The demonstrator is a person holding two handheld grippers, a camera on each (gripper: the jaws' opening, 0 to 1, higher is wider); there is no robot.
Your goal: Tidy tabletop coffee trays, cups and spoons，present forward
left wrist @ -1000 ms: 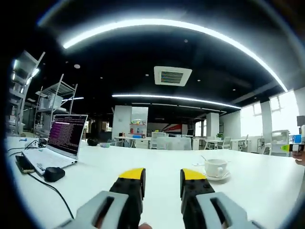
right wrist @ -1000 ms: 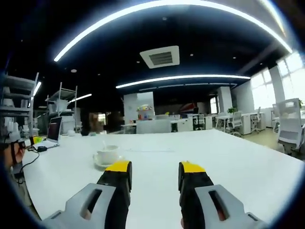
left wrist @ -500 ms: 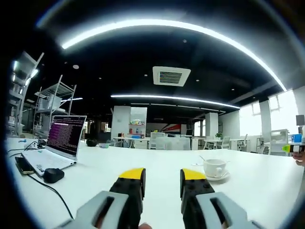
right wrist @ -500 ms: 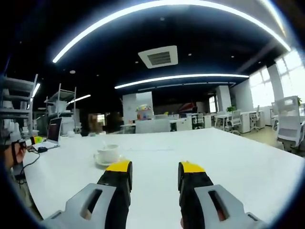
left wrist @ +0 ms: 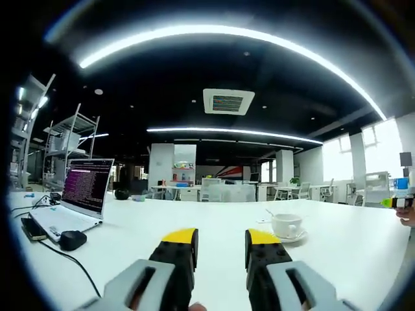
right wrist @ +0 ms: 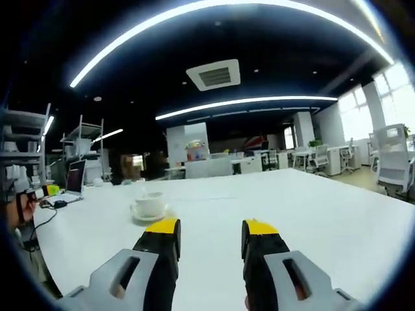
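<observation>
A white coffee cup stands on a white saucer on the white table, with a spoon handle sticking up from its left side. It lies ahead and to the right of my left gripper, which is open with nothing between its yellow-tipped jaws. In the right gripper view the same cup and saucer sit ahead and to the left of my right gripper, also open and holding nothing. Both grippers hover low over the tabletop, well short of the cup.
An open laptop, a black mouse, a phone and cables lie at the table's left end. Metal shelving stands behind. A person is at the left edge of the right gripper view. Office chairs stand far right.
Both views have tilted slightly, so the cup sits a little higher and nearer the middle in each. The cup, saucer and gripper jaws have not moved.
</observation>
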